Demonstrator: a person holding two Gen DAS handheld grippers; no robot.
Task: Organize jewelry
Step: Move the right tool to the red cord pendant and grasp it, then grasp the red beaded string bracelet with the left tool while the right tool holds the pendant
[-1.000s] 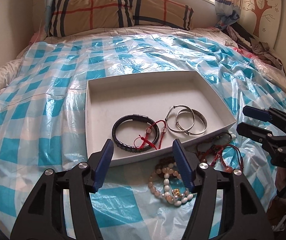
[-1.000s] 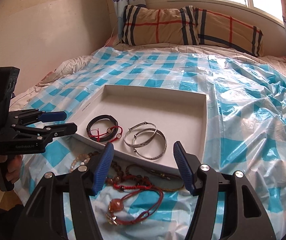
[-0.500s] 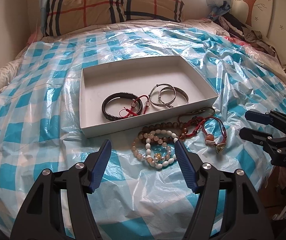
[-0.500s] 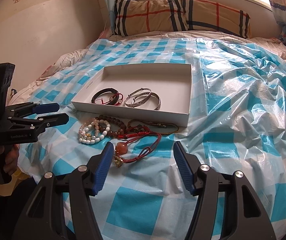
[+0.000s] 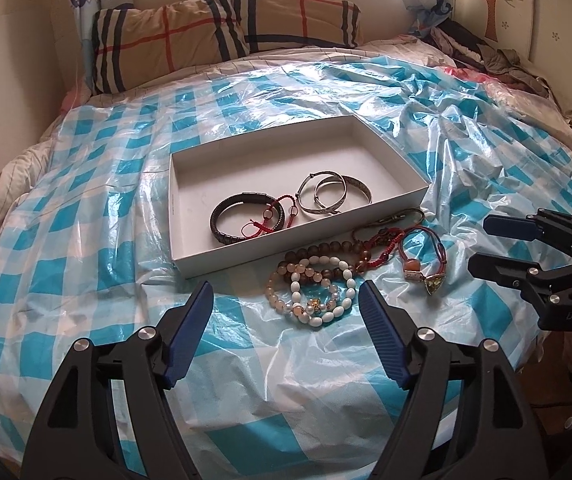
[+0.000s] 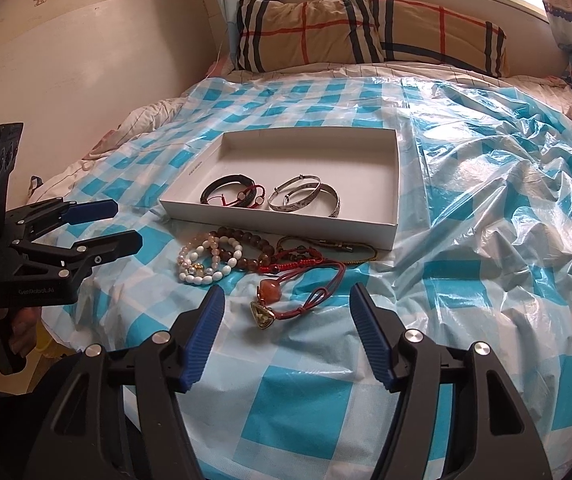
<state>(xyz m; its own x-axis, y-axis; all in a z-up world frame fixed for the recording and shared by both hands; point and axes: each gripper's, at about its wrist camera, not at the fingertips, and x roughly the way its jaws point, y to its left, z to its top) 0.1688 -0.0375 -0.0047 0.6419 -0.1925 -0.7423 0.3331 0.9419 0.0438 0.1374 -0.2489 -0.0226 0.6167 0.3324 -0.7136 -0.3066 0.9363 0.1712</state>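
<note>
Both grippers drew back from the white tray; the left gripper spread its empty jaws wider above the bead bracelets; the right gripper barely widened.

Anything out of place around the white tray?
Yes. A tangled heap of bead bracelets and red cord pieces lies on the plastic sheet beside the white tray, overlapping each other instead of sitting inside it.

Glossy crinkled plastic sheet over cloth bedding; matt white cardboard tray w/ shiny metal bangles, dark braided cord bracelet; smooth polished bead bracelets; woven cloth pillow; grippers' ribbed blue pads
</note>
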